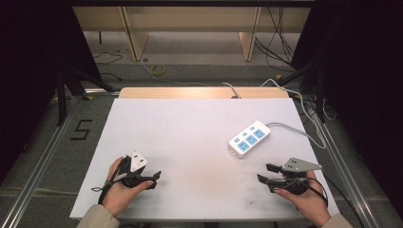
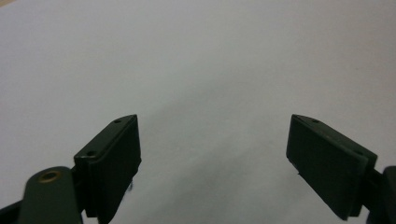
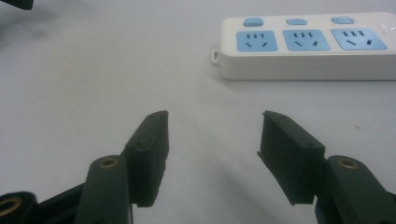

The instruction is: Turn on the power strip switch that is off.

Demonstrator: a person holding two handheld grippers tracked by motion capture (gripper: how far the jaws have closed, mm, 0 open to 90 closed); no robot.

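A white power strip (image 1: 249, 138) with three blue sockets and blue switches lies right of centre on the white table top (image 1: 190, 133). In the right gripper view the power strip (image 3: 303, 44) lies ahead and to the right, apart from the jaws. My right gripper (image 1: 264, 172) rests near the front right, pointing left, open (image 3: 215, 116) with nothing between its fingers. At the front left a hand holds my left gripper (image 1: 156, 179), pointing right. Its jaws stand wide open (image 2: 215, 123) over bare white surface.
The strip's grey cable (image 1: 294, 129) runs off the table's right edge. Metal rails (image 1: 43, 156) flank the table on the floor, where a "5" mark (image 1: 81, 129) lies at the left. Wooden furniture legs (image 1: 135, 40) and loose cables stand beyond the far edge.
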